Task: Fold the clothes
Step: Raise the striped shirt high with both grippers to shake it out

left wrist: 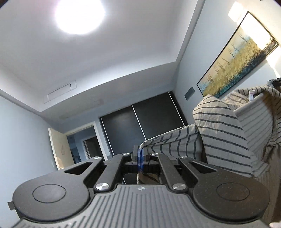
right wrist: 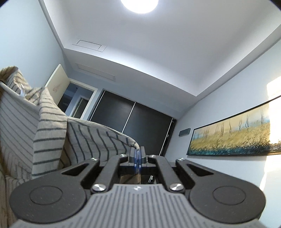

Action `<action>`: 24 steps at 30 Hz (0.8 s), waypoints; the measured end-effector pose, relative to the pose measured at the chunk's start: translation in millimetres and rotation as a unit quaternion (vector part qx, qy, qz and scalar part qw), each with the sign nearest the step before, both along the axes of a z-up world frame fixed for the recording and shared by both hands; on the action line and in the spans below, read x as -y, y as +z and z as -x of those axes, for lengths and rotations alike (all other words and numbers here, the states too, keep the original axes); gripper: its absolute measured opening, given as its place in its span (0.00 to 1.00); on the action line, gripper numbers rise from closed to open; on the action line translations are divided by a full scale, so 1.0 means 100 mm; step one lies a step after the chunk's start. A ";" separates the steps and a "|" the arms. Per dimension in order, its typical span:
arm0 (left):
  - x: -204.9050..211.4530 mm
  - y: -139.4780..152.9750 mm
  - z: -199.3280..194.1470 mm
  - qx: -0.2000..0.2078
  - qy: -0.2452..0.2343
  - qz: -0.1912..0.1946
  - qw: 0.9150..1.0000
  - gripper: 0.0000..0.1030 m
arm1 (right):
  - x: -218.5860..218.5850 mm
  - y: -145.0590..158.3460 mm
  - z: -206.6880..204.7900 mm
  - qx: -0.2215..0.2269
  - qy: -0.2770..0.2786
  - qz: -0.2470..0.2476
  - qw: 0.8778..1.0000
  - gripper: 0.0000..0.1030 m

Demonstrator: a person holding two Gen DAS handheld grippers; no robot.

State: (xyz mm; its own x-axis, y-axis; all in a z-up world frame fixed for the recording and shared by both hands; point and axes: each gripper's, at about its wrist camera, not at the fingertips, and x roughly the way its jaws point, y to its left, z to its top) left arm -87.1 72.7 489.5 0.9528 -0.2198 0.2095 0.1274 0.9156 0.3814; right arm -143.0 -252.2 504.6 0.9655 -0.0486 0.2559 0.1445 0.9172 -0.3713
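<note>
A beige garment with dark stripes (left wrist: 228,126) hangs in the air between both grippers. In the left wrist view it stretches off to the right, and my left gripper (left wrist: 140,152) is shut on its edge, the cloth pinched between the blue pads. The same striped garment (right wrist: 52,126) fills the left side of the right wrist view, where my right gripper (right wrist: 137,151) is shut on another part of its edge. A white label (left wrist: 251,93) shows near the collar. Both grippers point slightly upward toward the ceiling. The garment's lower part is hidden below the gripper bodies.
A dark sliding wardrobe (left wrist: 140,126) stands at the far wall, with an open doorway (left wrist: 82,142) to its left. A framed landscape painting (right wrist: 233,138) hangs on the right wall. A bright ceiling lamp (left wrist: 80,15) glares overhead.
</note>
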 end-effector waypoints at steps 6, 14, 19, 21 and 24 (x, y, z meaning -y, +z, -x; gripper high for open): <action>0.09 -0.01 -0.50 -0.049 0.022 -0.015 0.998 0.00 | -0.06 -0.02 -0.53 -0.039 -0.004 0.016 0.999 0.03; 0.30 -0.52 -1.83 -0.156 0.061 -0.029 0.985 0.00 | -0.09 -0.45 -1.93 -0.136 -0.013 0.027 0.990 0.03; 0.46 -0.67 -2.69 -0.174 0.094 -0.019 0.980 0.00 | -0.18 -0.60 -2.80 -0.148 -0.035 0.028 0.988 0.03; 0.50 -0.62 -2.94 -0.167 0.109 -0.009 0.980 0.00 | -0.21 -0.54 -3.12 -0.140 -0.042 0.019 0.989 0.03; 0.62 -0.48 -3.24 -0.140 0.135 0.004 0.981 0.00 | -0.24 -0.44 -3.47 -0.112 -0.054 -0.001 0.992 0.03</action>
